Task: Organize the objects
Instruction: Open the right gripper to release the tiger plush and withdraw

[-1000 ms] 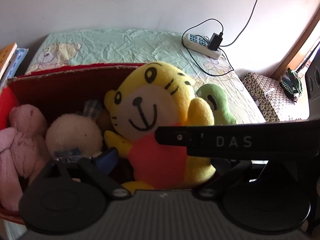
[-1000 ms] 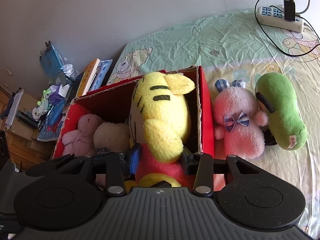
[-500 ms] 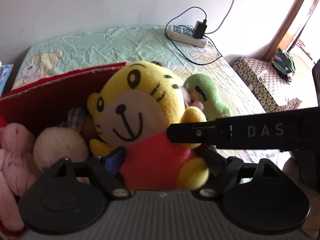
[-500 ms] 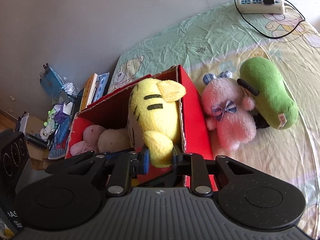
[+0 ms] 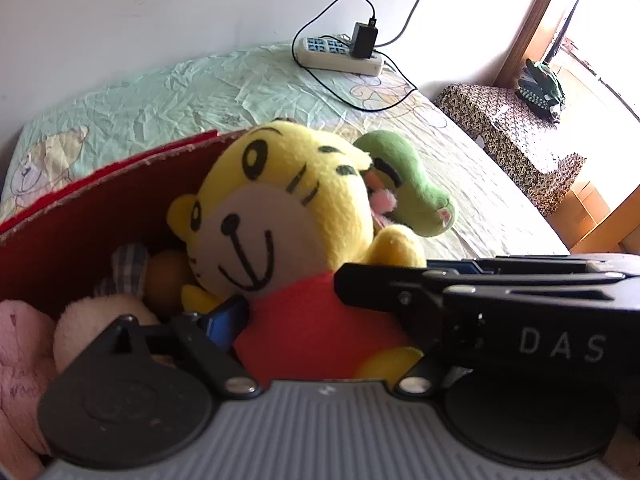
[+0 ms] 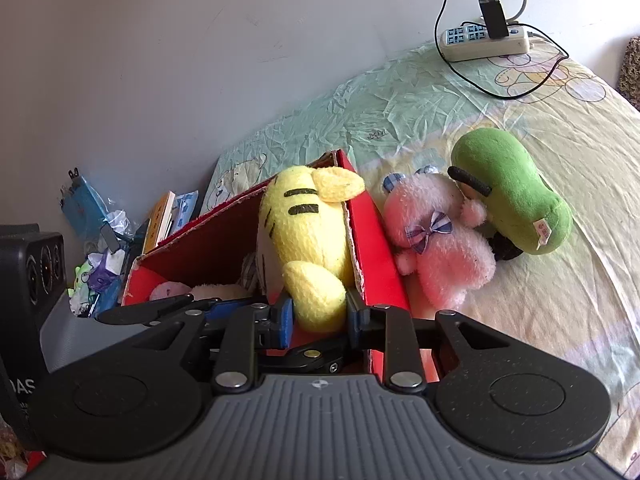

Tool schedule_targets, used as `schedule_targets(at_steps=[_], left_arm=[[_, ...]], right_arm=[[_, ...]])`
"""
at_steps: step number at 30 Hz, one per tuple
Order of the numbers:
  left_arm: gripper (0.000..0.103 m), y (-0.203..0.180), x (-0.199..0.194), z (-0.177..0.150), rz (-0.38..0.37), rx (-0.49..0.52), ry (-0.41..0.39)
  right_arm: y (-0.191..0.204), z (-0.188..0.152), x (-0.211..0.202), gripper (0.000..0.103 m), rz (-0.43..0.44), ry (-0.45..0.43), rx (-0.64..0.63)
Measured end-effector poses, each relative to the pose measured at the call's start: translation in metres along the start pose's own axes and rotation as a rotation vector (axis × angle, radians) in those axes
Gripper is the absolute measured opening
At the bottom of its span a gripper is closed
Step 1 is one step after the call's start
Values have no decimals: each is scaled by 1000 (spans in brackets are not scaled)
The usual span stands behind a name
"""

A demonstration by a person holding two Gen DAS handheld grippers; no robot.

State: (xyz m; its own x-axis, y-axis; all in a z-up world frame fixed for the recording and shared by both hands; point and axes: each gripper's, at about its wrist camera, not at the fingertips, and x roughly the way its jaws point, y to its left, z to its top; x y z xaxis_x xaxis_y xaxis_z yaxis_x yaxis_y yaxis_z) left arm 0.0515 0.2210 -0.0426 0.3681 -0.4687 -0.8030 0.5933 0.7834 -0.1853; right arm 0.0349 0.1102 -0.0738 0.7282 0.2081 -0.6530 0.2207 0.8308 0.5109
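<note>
A yellow tiger plush (image 5: 280, 216) in a red shirt sits upright at the right end of the red cardboard box (image 5: 80, 208). My left gripper (image 5: 320, 332) is closed around its red body. My right gripper (image 6: 318, 314) is shut on the tiger's yellow arm (image 6: 316, 292) from its side. The box (image 6: 376, 248) also holds a pink plush (image 5: 20, 352), a cream plush (image 5: 100, 320) and a small checked one. A pink bunny plush (image 6: 440, 248) and a green plush (image 6: 512, 200) lie on the bed to the right of the box.
A power strip (image 6: 484, 42) with a charger and cable lies at the far end of the bed. Books and clutter (image 6: 160, 220) stand left of the bed. A patterned stool (image 5: 516, 136) is to the right. The wall is behind.
Both views have shifted and tilted while the grippers keep hold of the tiger. The tiger sits more to the right in the left wrist view and the right gripper shows closer there.
</note>
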Motion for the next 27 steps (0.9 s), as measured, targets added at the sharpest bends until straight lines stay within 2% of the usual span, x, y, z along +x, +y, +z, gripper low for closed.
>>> schedule_targets(at_steps=[7,12,18,27], left_arm=[[90,7,-7,-6,-6,-17,-22],[94,9,-16,-8,9,-7,-50],[96,11,-22,-10,10,-29,-47],[96,2,-29,-13,59,-21,-51]], right_arm=[[-7,-5,-3,27,32,-33,72],[0,-8,-4,26,1,-39,55],[-4,-10,-9,28,12,-27,84],[-2,-10,-10,29,12,-12,61]])
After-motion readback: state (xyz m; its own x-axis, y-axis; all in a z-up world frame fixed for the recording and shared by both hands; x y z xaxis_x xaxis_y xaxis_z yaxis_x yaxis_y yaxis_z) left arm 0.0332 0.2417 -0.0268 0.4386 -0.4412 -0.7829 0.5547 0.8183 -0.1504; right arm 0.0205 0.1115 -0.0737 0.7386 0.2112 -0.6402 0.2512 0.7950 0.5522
